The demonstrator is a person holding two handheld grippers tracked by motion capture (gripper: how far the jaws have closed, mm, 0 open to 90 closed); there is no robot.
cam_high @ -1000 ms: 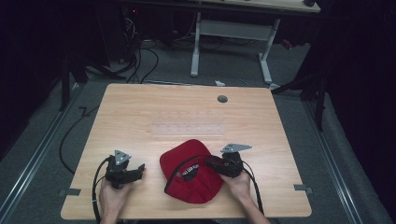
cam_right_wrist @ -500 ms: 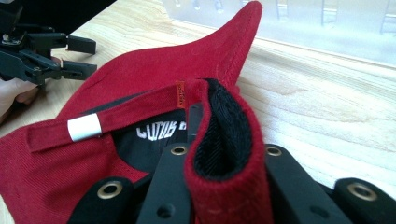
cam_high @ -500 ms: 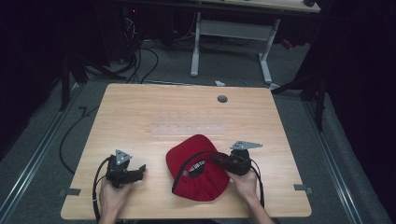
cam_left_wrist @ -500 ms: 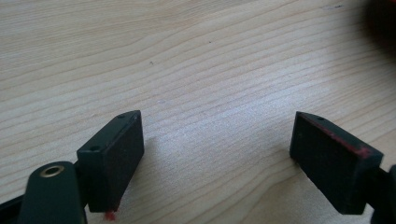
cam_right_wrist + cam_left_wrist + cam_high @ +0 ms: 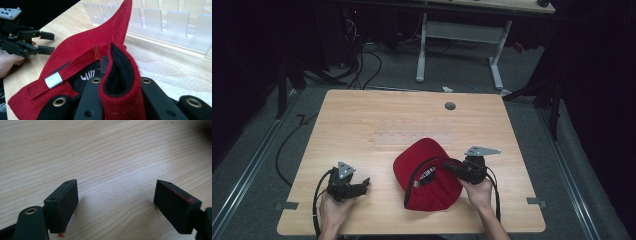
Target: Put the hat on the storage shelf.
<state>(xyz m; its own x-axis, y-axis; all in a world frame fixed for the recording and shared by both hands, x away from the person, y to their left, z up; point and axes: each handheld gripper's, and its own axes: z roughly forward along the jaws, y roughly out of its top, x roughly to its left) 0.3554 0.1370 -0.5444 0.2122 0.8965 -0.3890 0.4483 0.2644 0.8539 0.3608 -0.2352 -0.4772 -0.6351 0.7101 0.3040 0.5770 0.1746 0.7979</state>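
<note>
- Right gripper point(image 5: 452, 167): jaws clamped on the rim band of the red cap point(image 5: 428, 175), which lies at the table's point(image 5: 362, 125) near middle, partly lifted.
- Left gripper point(image 5: 362, 184): jaws apart, nothing between them, resting well apart from the cap.
- Risk: the soft fabric may slip from the narrow pinch, or the hanging strap may snag.
- Room: open tabletop ahead; a clear slotted rack point(image 5: 160, 22) stands beyond; the near edge is close.
</note>
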